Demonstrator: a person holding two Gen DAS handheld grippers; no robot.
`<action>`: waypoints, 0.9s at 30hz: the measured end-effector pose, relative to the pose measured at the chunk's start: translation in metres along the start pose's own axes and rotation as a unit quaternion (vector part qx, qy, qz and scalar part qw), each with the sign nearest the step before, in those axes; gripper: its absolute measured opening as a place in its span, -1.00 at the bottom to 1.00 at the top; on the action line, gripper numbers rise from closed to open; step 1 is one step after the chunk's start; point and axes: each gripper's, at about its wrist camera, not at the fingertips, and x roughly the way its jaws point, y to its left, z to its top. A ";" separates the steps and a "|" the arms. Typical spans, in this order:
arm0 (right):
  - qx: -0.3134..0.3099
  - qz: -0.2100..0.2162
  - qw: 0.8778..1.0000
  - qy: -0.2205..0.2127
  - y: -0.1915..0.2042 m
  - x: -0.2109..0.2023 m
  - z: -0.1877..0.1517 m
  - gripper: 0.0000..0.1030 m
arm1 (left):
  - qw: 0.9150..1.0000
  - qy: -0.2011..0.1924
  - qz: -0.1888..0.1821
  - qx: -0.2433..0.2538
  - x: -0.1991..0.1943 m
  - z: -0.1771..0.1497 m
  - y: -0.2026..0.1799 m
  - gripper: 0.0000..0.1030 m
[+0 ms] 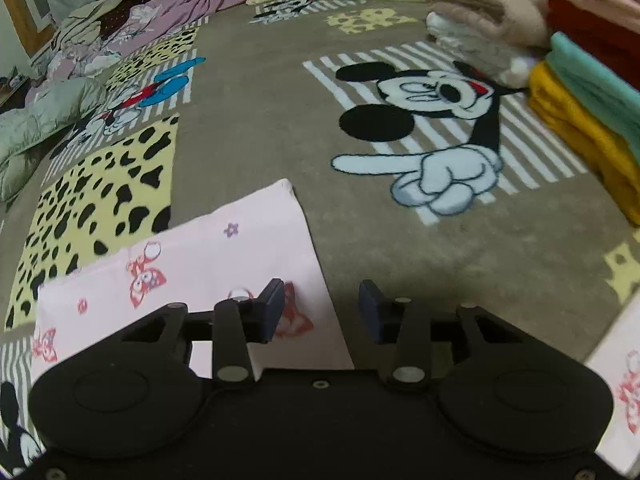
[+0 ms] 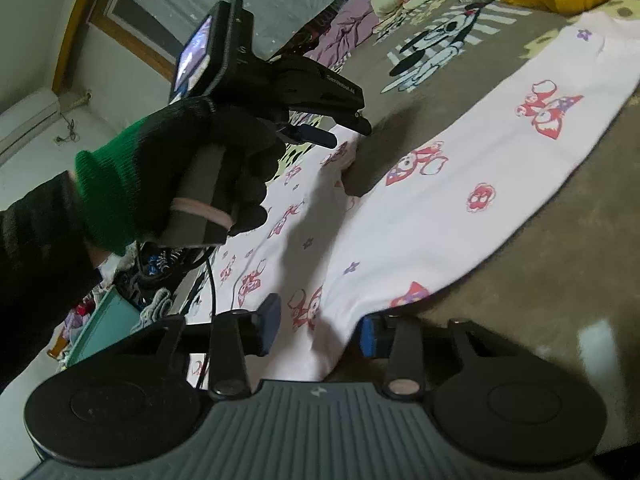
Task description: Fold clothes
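We see a pale pink garment (image 2: 432,208), printed with red-and-white cartoon figures and small purple flowers, lying spread out flat on a brown cartoon-mouse blanket (image 1: 248,120) that covers the bed. In the right wrist view it shows two long legs that part at a dark gap, one leg stretching away toward the upper right and the other running off under the left tool (image 2: 316,136). In the left wrist view one squared leg end (image 1: 240,240) lies flat beside a yellow patch with black spots, and a second pink piece shows at the lower right edge. Our left tool (image 1: 322,308) hovers low with its jaws spread wide apart; the left finger hangs above the garment's edge, the right above bare blanket, and nothing sits between them. A gloved hand (image 2: 208,168), black with a green cuff, grips that tool's handle. Our right tool (image 2: 318,326) is likewise spread, with pink cloth lying between its fingers near the waist end; we cannot tell whether the pads touch the fabric. A stack of folded clothes (image 1: 580,120), yellow and teal among them, rests at the blanket's right side.
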 end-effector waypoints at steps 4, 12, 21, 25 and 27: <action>0.004 0.003 1.000 0.000 -0.002 0.003 0.001 -0.38 | 1.000 0.012 0.010 0.006 0.014 0.012 0.000 -0.29; -0.006 0.004 1.000 -0.004 0.000 0.008 0.002 -0.38 | 0.999 0.031 0.013 0.025 0.027 0.032 0.002 -0.47; -0.015 -0.002 1.000 -0.011 -0.001 0.009 0.002 -0.52 | 0.999 0.032 -0.006 0.010 0.025 0.040 0.015 -0.89; -0.019 -0.005 1.000 -0.015 0.000 0.009 0.002 -0.55 | 0.999 0.029 -0.022 -0.015 0.021 0.042 0.026 -0.89; -0.019 -0.004 1.000 -0.016 0.000 0.009 0.002 -0.55 | 0.999 0.027 -0.025 -0.025 0.019 0.043 0.030 -0.89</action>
